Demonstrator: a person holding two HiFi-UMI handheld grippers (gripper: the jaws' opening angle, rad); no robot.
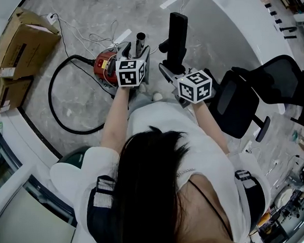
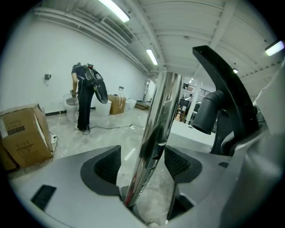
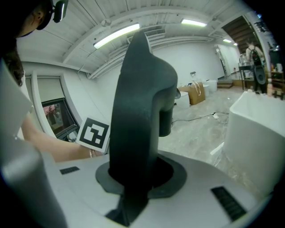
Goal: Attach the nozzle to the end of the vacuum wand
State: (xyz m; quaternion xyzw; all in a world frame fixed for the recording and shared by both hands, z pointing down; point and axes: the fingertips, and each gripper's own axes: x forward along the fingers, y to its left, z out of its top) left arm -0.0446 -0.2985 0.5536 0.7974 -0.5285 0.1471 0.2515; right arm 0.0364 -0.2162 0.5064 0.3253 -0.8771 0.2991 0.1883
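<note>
Tongs on my left are standing released, their pads wide on either side of the chrome vacuum wand, which is rising upright between them without being squeezed. My right tongs are clenching the black nozzle, holding it upright just beside the wand's open end and apart from it. Below the wand, the red vacuum body is sitting on the floor, its black hose looping outward.

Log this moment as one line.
left hand-held gripper: open, wand between jaws | right hand-held gripper: shut on nozzle | nozzle: not yet on wand
</note>
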